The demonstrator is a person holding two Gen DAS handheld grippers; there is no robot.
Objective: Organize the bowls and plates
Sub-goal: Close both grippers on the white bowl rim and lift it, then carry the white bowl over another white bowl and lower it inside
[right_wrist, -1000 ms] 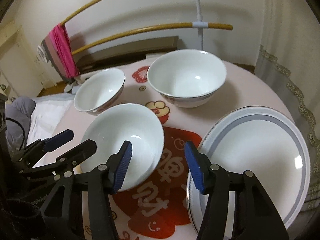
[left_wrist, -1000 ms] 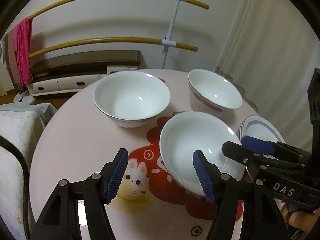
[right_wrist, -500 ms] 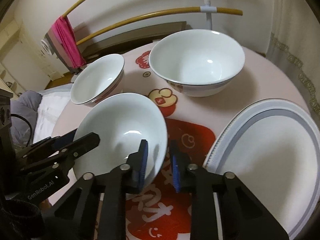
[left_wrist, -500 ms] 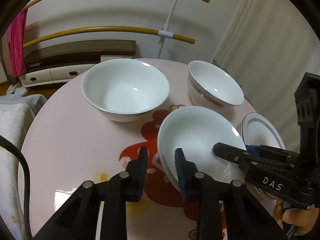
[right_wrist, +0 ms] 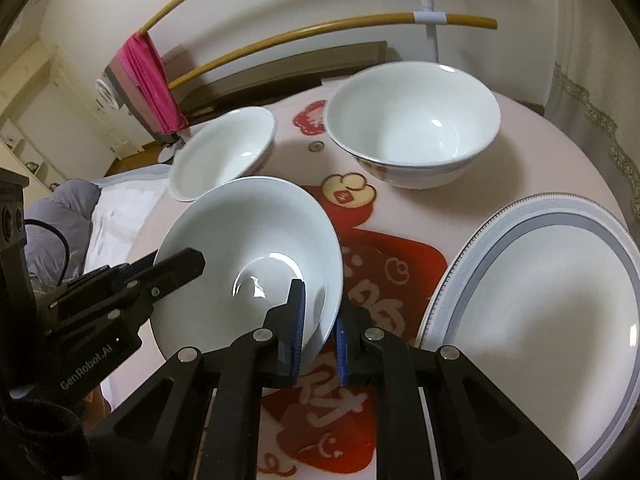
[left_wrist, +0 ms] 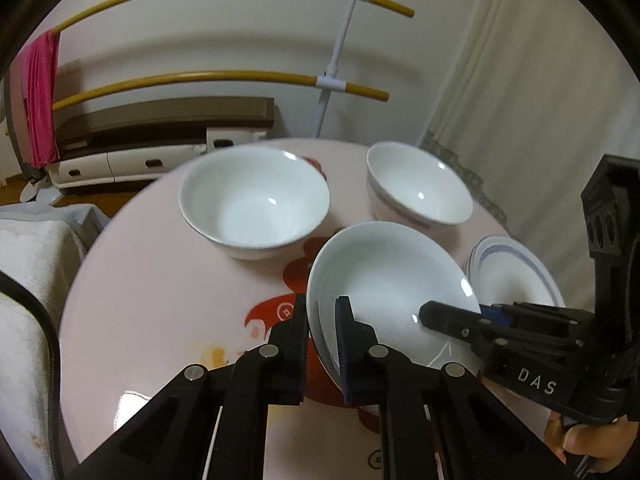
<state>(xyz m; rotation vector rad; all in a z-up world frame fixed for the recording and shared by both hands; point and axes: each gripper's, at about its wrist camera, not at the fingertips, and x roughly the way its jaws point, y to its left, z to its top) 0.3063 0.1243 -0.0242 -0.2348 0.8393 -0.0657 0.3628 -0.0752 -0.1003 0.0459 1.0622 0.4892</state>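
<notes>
Left claw (left_wrist: 322, 340) pinching the near-left rim of the shallow white bowl (left_wrist: 384, 280), right claw (right_wrist: 318, 320) pinching the opposite rim; bowl sits tilted between both, over the desk (left_wrist: 160, 280) centre. Two deep bowls (left_wrist: 256, 204) (left_wrist: 418, 188) lie farther out, rimmed plate (right_wrist: 540, 312) just right, nearer the right claw, likely stacking target.

Both tools, standing wide apart a second ago, have just been closing. The left tool (left_wrist: 322, 344) now clamps the near rim of the shallow white bowl (left_wrist: 384, 288), one pad outside the wall and one inside. The right tool (right_wrist: 318, 332) clamps the opposite rim of the same bowl in like fashion. The bowl, previously resting flat on the bench (left_wrist: 160, 280), now sits tilted between the two tools.
</notes>
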